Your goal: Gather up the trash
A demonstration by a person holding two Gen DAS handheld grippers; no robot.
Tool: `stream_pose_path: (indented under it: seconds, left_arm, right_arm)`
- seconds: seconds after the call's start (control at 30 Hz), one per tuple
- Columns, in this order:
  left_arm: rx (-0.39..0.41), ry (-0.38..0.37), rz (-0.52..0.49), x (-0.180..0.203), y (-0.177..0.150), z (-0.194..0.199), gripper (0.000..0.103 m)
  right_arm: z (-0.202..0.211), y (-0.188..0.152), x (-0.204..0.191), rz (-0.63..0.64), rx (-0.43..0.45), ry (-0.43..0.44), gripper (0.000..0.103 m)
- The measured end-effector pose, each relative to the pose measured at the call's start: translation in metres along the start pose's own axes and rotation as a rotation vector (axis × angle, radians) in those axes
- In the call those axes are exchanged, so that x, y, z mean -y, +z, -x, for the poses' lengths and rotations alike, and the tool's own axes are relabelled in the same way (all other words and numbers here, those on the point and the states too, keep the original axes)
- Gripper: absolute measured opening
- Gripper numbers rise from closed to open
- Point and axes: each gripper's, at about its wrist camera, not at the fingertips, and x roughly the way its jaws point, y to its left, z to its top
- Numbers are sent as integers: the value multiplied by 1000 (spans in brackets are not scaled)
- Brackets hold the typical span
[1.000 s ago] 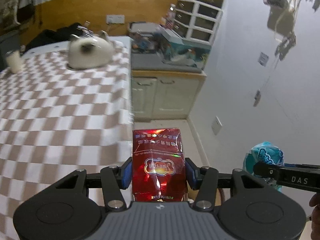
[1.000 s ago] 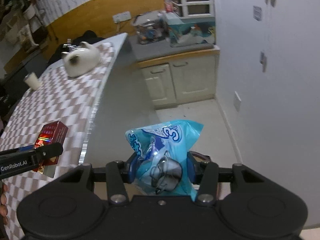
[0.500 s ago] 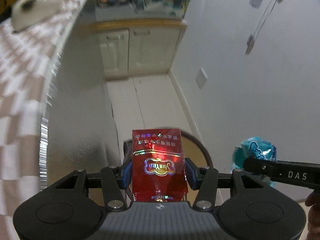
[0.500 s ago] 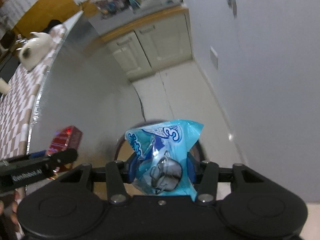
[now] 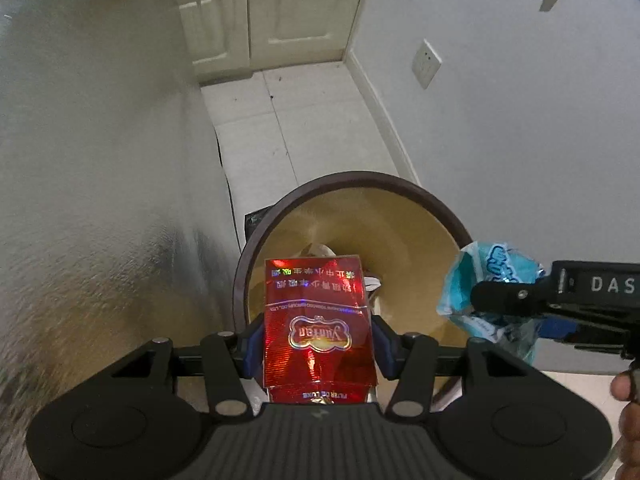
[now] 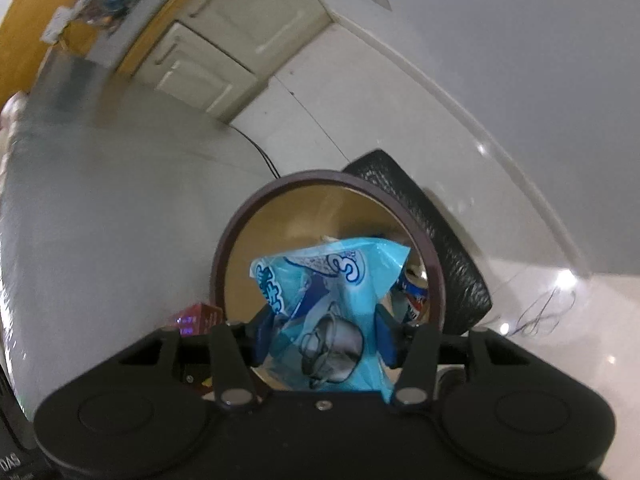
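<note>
Both grippers pointing down over the round bin (image 5: 436,204), dark rim, tan inside, standing on the tiled floor (image 5: 280,120) btwn a grey textured panel (image 5: 100,160) and the white wall (image 5: 520,100).

My left gripper (image 5: 318,346) is clenched on the red cigarette pack (image 5: 318,320), blue pads pressing its two sides; pack sits above the near-left part of the bin mouth.

My right gripper (image 6: 326,336) has the blue snack wrapper (image 6: 328,320) btwn its fingers, jaws opening, pads look to be touching the wrapper's sides; wrapper hangs over the bin opening.

Inside the bin I see some rubbish already: crumpled pale paper (image 5: 320,250) in left view, a blue can (image 6: 414,300) in right view. Black bag (image 6: 440,248) lies just behind the bin. Cream cabinet doors (image 5: 260,12) at the far end.
</note>
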Motion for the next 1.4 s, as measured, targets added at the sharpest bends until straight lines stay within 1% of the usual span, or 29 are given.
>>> stream_pose_path:
  seconds: [0.03,0.07,0.1,0.13,0.17,0.2,0.27,0.33,0.43,0.47,0.53,0.63,0.73,0.87,1.13,1.27,1.3,1.4]
  left_arm:
    - [-5,-3,-4,-1,2,-5,55]
    - [-14,-1,-9,-2,4,-9,58]
    - [-22,4,-15,-2,6,-13,62]
    - [-27,9,-21,-3,6,-17,69]
    - [-30,14,-25,-3,6,-19,74]
    - [-36,17,-27,-4,6,-21,75]
    - [-47,20,-20,-7,4,-23,82]
    - [-59,24,-12,-10,2,-26,89]
    - [-68,30,-2,-12,1,-27,94]
    - [-69,31,1,-13,0,-27,97]
    - [-71,28,9,-13,-1,-25,100]
    - [-74,26,19,-13,-3,-23,103]
    - [-78,19,24,-11,-5,-20,103]
    - [-77,6,49,-11,-10,-11,103]
    - [-23,-4,62,-8,-12,27,103]
    - [10,-10,64,-7,-13,52,103]
    - [17,-12,64,-6,-14,58,103]
    - [40,-19,64,-5,-16,78,103]
  right_arm:
    - [-7,1,1,-8,-6,3,54]
    - [-15,2,0,-9,-10,5,56]
    - [-20,3,-1,-7,-9,3,61]
    - [-24,4,-1,-5,-6,-2,66]
    - [-29,6,-2,0,-1,-10,68]
    - [-32,7,-1,5,1,-22,70]
    - [-38,9,-1,21,-10,-47,72]
    - [-42,10,-2,39,-31,-59,84]
    - [-45,8,0,63,-53,-59,85]
    - [-45,7,-1,76,-56,-69,85]
    - [-45,5,-2,95,-61,-87,85]
    - [-44,1,-4,120,-72,-103,85]
    - [-38,-3,-7,150,-74,-113,85]
    - [-23,-5,-9,168,-62,-101,86]
    - [27,0,-22,222,26,-62,87]
    - [56,0,-32,282,77,-68,89]
    - [61,0,-34,296,82,-72,91]
    - [76,-3,-39,339,99,-88,92]
